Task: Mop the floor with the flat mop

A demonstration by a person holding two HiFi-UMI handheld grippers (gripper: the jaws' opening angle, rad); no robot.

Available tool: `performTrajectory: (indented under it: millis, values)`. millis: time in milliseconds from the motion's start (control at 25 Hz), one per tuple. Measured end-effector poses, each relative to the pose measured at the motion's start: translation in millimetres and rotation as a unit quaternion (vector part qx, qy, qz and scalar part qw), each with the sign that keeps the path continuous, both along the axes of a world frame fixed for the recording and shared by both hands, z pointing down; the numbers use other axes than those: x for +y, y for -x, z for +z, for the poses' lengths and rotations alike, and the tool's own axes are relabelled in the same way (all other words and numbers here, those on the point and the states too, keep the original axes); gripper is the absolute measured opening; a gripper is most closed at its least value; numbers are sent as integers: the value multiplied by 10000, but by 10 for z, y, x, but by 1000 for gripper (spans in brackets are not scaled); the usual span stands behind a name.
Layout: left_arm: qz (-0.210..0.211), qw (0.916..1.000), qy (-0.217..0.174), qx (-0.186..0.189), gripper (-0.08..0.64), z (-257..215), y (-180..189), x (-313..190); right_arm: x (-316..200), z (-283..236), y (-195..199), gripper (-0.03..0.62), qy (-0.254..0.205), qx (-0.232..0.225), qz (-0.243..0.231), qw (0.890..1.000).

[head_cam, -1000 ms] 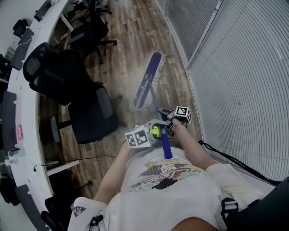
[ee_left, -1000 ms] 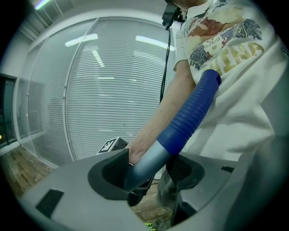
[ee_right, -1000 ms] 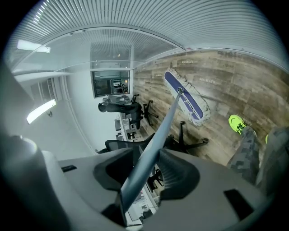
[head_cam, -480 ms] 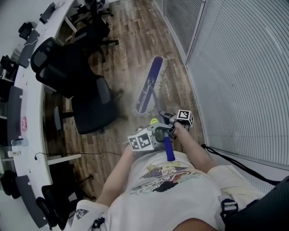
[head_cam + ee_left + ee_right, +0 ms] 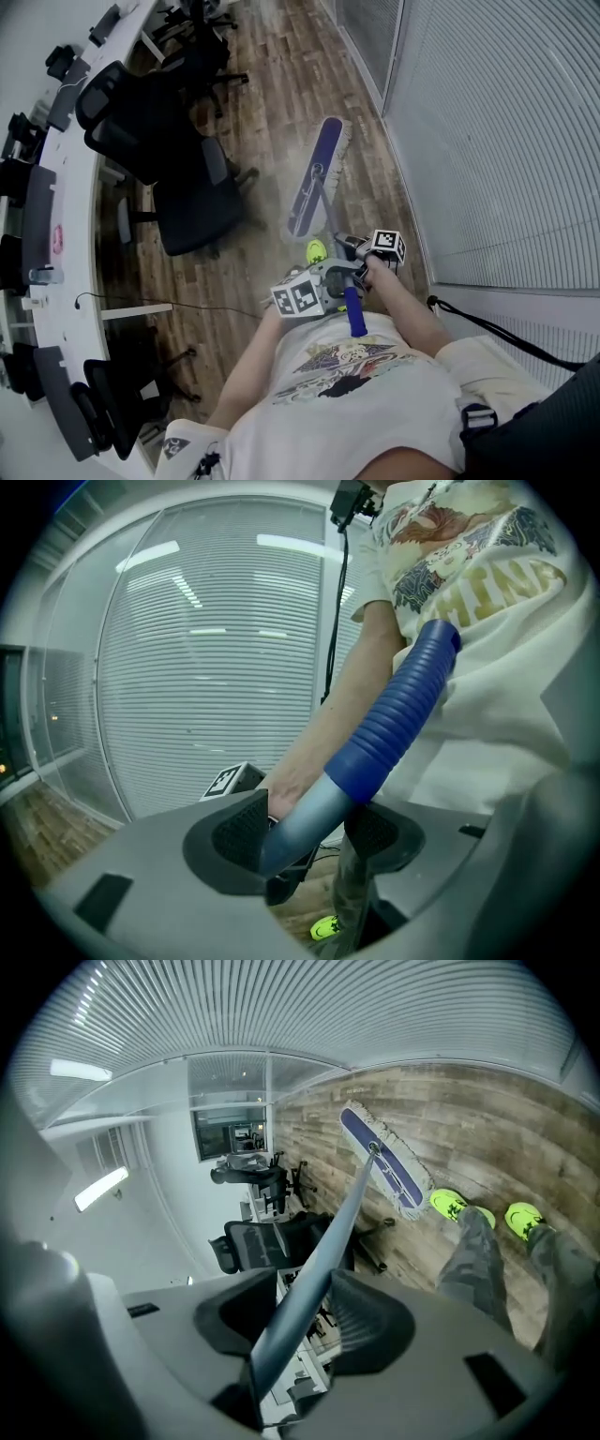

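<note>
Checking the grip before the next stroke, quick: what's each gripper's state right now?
Left gripper: closed on the mop handle.
Right gripper: closed on the mop handle too.

T-shirt [image 5: 487, 583] behind the mop handle [image 5: 300, 822] and its blue grip [image 5: 398, 714], large pale-gold capitals, partly hidden by folds, only something like "HIN" legible, marker cube [image 5: 230, 780] just beyond the handle, black-and-white square code, no letters

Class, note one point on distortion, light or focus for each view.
Head view: even light, blinds bow, pale sheen on floor by the mop head. Left gripper view: fisheye, dark corners, strip-light reflections over the blinds. Right gripper view: floor curves; the near handle looks soft.
</note>
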State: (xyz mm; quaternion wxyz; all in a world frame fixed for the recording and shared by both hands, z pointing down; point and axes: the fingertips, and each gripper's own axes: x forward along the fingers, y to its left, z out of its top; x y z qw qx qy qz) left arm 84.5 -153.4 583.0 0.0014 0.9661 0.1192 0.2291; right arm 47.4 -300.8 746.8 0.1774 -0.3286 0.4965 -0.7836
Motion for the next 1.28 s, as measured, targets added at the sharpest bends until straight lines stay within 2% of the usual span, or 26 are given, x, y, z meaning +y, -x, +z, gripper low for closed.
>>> performTrajectory:
  millis: [200,400,560,720,1080,1280]
  values:
    - [-133,9998,87,87,229,-113,46,479,518,-60,63,184,66,63,-244,9997]
    - [-11,9999,-120,-58,229,-202,298,847,867,-169,256,184,-8,216,-350,9992]
    - [35,9998,-189,2,227,-238,585,1286,1306,-197,475,184,11,340,-163,9993]
    - [224,9996,-82,139,228,-262,892,1920,1963,-227,713,183,98,301,157,9994]
    - [570,9961,210,635,229,-374,1135,3227,3277,-261,883,181,127,203,879,9958]
    - [369,9973,133,620,229,-342,1378,3494,3556,-246,1069,181,140,311,794,9963]
